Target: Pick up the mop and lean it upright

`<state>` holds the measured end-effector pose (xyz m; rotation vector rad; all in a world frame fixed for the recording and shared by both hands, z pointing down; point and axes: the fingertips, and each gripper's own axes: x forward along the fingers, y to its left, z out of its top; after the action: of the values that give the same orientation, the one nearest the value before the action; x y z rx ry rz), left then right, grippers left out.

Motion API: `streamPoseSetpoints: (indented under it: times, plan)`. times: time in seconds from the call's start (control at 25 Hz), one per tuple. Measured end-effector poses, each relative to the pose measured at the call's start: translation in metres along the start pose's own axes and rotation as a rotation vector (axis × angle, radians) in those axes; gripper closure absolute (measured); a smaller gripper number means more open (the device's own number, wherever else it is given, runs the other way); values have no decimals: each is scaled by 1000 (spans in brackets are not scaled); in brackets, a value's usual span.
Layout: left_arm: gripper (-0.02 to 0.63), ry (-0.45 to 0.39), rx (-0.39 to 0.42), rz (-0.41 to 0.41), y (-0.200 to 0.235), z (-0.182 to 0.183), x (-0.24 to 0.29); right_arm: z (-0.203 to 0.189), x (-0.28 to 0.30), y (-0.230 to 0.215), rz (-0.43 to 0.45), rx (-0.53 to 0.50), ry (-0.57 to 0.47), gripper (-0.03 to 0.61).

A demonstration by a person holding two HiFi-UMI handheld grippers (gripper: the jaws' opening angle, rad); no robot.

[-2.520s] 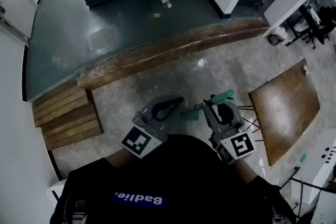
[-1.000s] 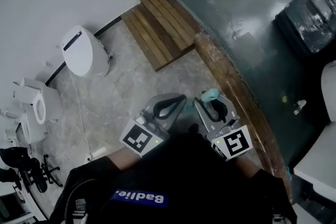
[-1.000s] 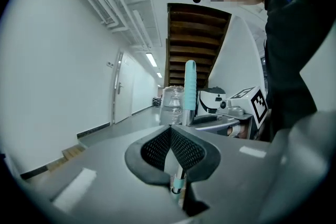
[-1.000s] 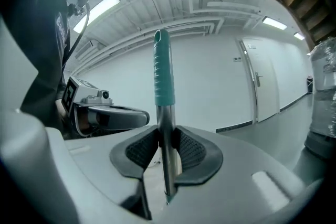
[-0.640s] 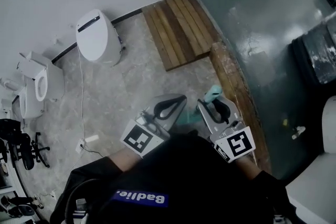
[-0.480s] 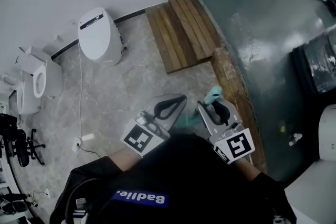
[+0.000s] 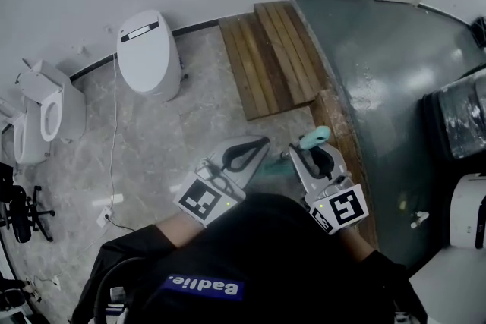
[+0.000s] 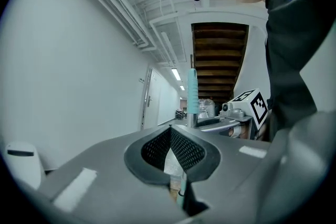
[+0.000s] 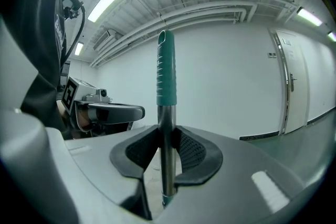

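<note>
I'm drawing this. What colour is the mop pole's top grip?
Teal-green ribbed grip above the silver metal pole; right gripper view shows it best.

Mop [image 9: 167,113] head hidden (under the person's torso [image 7: 250,262]), black chair [image 7: 19,209] cut by left edge

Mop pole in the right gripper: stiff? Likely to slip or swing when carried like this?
Probably stiff: the mop pole looks like a straight metal tube with no visible bend. It may slip, since the right gripper clamps bare smooth metal below the teal grip. Its lower end is out of view, so swing is hard to judge.
</note>
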<state>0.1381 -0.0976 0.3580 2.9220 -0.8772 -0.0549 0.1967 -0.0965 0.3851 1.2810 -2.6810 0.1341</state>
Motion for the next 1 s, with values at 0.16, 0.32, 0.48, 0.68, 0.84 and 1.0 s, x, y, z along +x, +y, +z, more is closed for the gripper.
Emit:
streamPoseSetpoints:
  times: [0.16, 0.32, 0.48, 0.68, 0.84, 1.0]
  plan:
    - [595, -20, -15, 28, 48, 5, -18, 10, 50, 3, 5, -18, 6, 471]
    - [595, -33, -19, 81, 89, 12, -42, 25, 94, 8, 20, -30, -9, 471]
    - [595, -54, -21, 134, 117, 26, -57, 48, 131, 13, 56, -44, -22, 472]
    - [595, -47, -39, 220, 155, 33, -72, 73, 176, 18, 132, -50, -39, 472]
    - [595, -32, -38, 294, 179, 22, -77, 68, 209, 18, 204, -40, -43, 472]
    - [595, -23, -29, 359, 204, 16, -72, 55, 240, 20, 278, -26, -25, 472]
